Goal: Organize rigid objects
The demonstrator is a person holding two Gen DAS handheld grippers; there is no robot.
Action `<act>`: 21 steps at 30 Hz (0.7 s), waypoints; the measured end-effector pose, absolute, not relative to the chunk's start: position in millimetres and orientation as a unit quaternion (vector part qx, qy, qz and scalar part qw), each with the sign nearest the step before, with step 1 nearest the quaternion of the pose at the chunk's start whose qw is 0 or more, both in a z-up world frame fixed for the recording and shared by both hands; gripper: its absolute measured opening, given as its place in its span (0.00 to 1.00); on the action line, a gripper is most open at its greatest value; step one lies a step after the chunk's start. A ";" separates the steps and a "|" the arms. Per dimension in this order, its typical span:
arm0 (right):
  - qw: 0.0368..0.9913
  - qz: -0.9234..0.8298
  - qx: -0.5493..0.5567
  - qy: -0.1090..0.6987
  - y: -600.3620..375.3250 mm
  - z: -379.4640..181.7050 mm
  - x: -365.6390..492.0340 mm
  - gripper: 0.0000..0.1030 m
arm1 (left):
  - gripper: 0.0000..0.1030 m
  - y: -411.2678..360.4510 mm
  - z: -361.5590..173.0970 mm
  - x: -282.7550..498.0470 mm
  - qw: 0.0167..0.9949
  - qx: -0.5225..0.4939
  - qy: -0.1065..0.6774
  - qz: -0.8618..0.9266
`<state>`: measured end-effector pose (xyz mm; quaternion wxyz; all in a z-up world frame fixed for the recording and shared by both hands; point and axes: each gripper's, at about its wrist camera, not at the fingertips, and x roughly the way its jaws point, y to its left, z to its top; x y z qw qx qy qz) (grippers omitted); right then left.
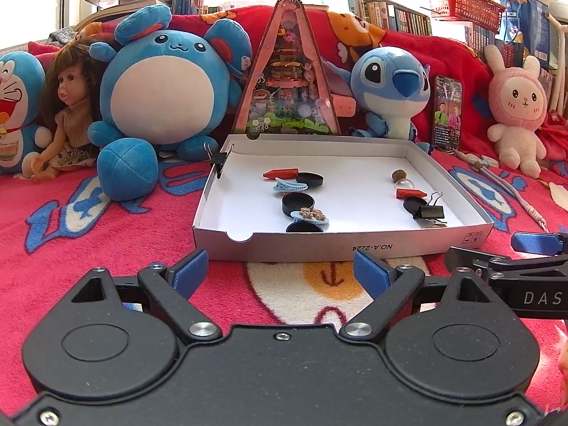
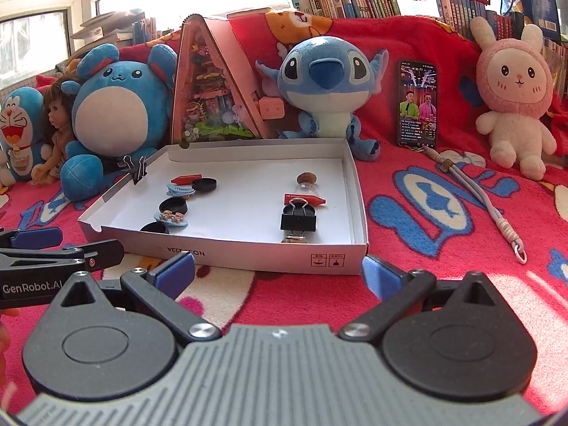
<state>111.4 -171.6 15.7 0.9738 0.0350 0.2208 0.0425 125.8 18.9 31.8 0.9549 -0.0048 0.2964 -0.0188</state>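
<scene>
Strong daylight floods in from the windows (image 1: pixel 32 7) far beyond the jaws, blowing the top of both views out to white, so the bookshelf (image 2: pixel 355 0) tops and stacked papers fade into glare. The red blanket (image 1: pixel 106 248) ahead of the jaws is bright and saturated. Inside the white box (image 2: pixel 319 255) just beyond the jaws, the small items cast short, soft shadows. In the right wrist view a sunlit patch falls on the blanket to the right of the jaws. Fisheye distortion bends the edges, curving shelves and window frames. Focus is sharp at the centre and softer toward the corners.
</scene>
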 end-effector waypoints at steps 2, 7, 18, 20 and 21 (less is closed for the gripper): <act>0.973 0.042 0.037 0.225 -172.4 12.4 110.8 1.00 | 0.86 17.9 27.4 125.1 0.954 -0.002 0.298 -0.016; 0.971 0.038 0.027 0.236 -170.3 2.0 110.0 1.00 | 0.86 16.7 15.4 125.6 0.951 0.002 0.309 -0.009; 0.966 0.026 0.022 0.256 -166.0 -17.6 115.3 1.00 | 0.86 20.1 -6.0 134.4 0.945 -0.001 0.327 0.019; 0.967 0.024 0.018 0.255 -164.5 -19.0 115.5 1.00 | 0.87 20.6 -7.2 134.5 0.945 -0.003 0.326 0.022; 0.966 0.023 0.016 0.256 -163.6 -19.7 116.3 1.00 | 0.87 20.2 -7.6 134.6 0.945 -0.002 0.326 0.023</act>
